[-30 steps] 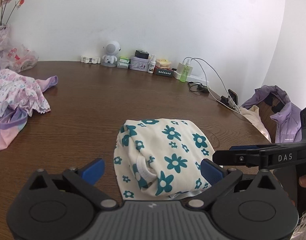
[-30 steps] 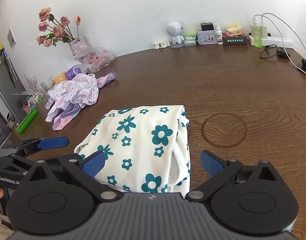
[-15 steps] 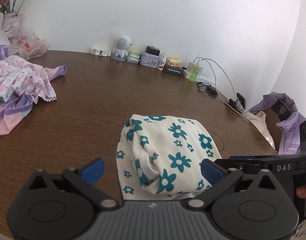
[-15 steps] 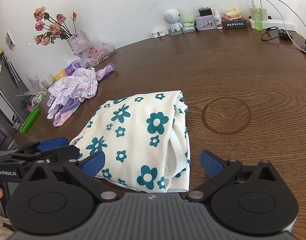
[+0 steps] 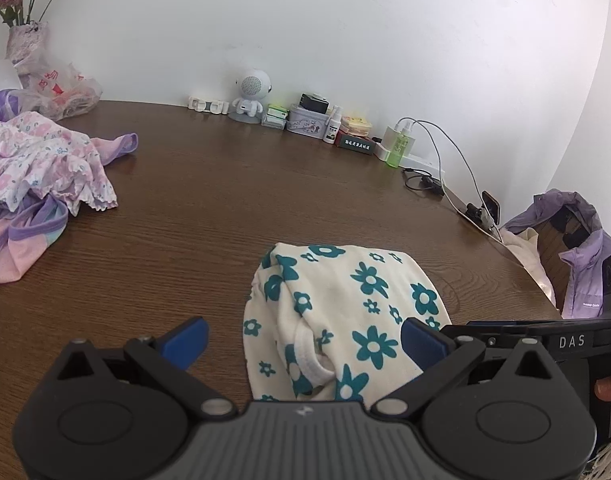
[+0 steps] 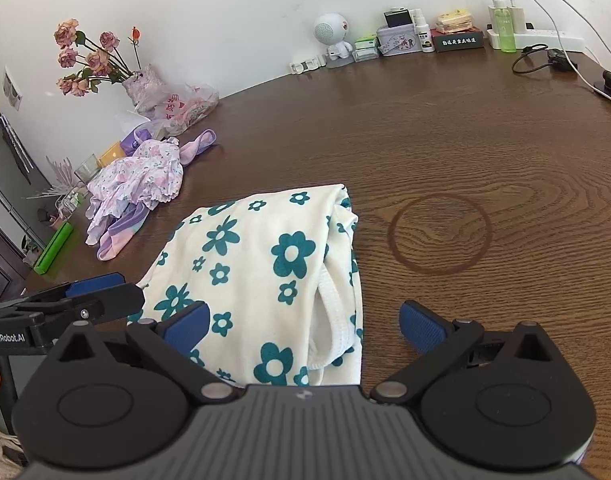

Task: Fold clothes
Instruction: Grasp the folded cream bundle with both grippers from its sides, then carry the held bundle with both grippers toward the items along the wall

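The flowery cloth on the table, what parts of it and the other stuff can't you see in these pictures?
- Flowery cloth: its near edge is hidden behind the left gripper body in the left wrist view, and behind the right gripper body in the right wrist view.
- Pink clothes pile: cut off by the left edge in the left wrist view.
- Black box: its white lettering is too small to read.
- Purple jacket: its lower part sits behind the other gripper.

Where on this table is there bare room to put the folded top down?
Bare wood lies between the folded top and the clutter along the wall, around the ring stain. Crowded: the left side with the pink clothes pile, and the cables at the far right.
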The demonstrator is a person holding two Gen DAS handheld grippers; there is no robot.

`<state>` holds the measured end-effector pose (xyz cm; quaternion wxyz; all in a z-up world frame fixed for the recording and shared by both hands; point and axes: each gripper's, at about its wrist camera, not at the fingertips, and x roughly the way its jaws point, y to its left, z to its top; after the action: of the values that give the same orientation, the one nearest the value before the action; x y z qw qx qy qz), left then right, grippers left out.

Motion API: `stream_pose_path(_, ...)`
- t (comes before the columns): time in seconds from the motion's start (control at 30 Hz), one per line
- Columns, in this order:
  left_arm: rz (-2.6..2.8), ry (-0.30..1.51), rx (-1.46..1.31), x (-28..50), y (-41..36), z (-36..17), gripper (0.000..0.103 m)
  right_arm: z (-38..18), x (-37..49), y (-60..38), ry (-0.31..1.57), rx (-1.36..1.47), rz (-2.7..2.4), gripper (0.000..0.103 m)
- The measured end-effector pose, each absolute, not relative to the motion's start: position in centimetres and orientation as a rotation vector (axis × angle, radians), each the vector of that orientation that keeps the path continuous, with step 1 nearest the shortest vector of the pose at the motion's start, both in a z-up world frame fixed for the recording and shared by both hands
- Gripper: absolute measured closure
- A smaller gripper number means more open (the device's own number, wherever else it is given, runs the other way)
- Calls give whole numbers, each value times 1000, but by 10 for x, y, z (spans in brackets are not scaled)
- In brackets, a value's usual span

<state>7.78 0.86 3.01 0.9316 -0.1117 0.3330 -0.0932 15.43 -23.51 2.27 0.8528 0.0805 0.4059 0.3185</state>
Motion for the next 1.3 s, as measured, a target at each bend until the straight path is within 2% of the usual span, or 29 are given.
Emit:
stream_pose_path(0.43,-203,811,-376,114,25,4,0,14,186,-224,901,178,713,0)
stream_pose_path(0.57,-233,800,-371,117,21,1,1,10,187,-223,885,195,720,1)
stream_pose_path(0.63,-271,792,-393,119,20,-2,3,8,188,-224,876,206,727,1)
stream_pose_path(0.7,-280,792,-382,119,17,-2,13,7,187,-224,868,232,733,1)
stream_pose_path(0.77,-313,805,-429,121,17,-5,33,5,185,-224,860,261,740,12)
stream_pose_path(0.8,-321,810,-451,121,18,-7,38,4,184,-224,856,275,743,17)
stream_pose_path(0.83,-328,815,-473,121,19,-9,40,2,185,-226,866,314,751,34)
stream_pose_path(0.87,-327,812,-484,121,20,-10,41,0,186,-228,879,363,755,42)
stream_pose_path(1.0,-328,805,-532,118,23,-16,47,-8,188,-237,895,476,748,49)
stream_pose_path(1.13,-339,797,-558,117,24,-19,53,-14,189,-240,918,532,756,61)
stream_pose_path(1.3,-356,773,-565,116,25,-19,54,-17,190,-240,926,565,746,65)
